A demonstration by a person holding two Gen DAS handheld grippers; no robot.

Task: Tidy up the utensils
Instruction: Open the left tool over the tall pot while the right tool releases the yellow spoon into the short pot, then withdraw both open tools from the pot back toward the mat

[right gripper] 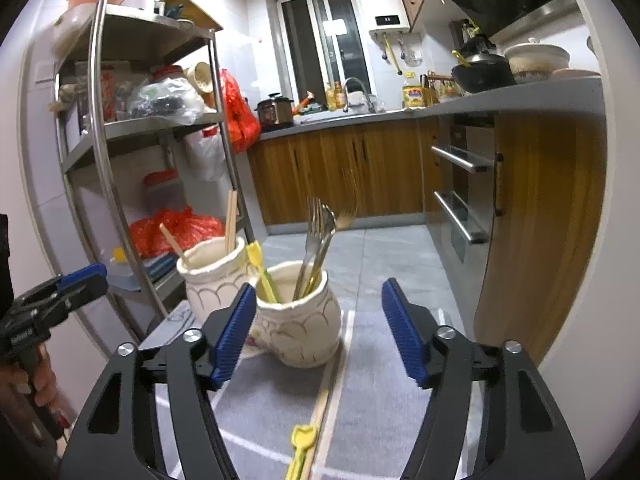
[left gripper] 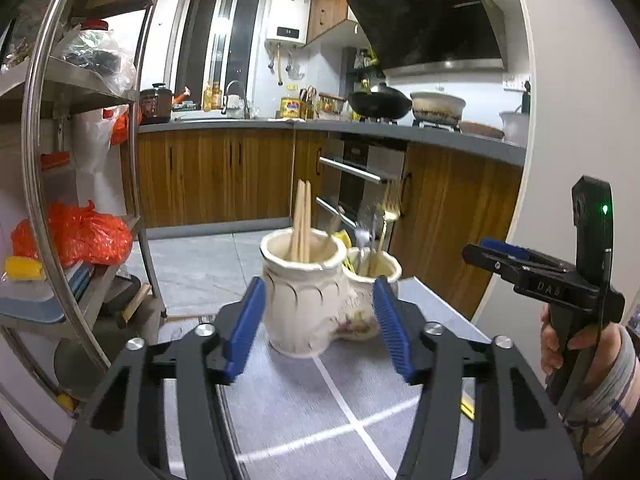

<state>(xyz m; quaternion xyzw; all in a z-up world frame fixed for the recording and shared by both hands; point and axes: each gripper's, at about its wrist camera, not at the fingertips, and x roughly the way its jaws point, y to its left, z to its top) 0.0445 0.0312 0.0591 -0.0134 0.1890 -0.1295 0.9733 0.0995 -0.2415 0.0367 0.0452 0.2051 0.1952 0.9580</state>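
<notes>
Two cream ceramic jars stand side by side on a grey table mat. The left jar holds wooden chopsticks. The right jar holds metal forks and spoons and a yellow utensil. A yellow utensil and a wooden chopstick lie on the mat in front. My left gripper is open, its fingers either side of the left jar, not touching. My right gripper is open and empty before the right jar.
A steel shelf rack with bags and containers stands to the left of the table. Wooden kitchen cabinets and an oven lie beyond. The mat has white lines. The right gripper also shows in the left wrist view.
</notes>
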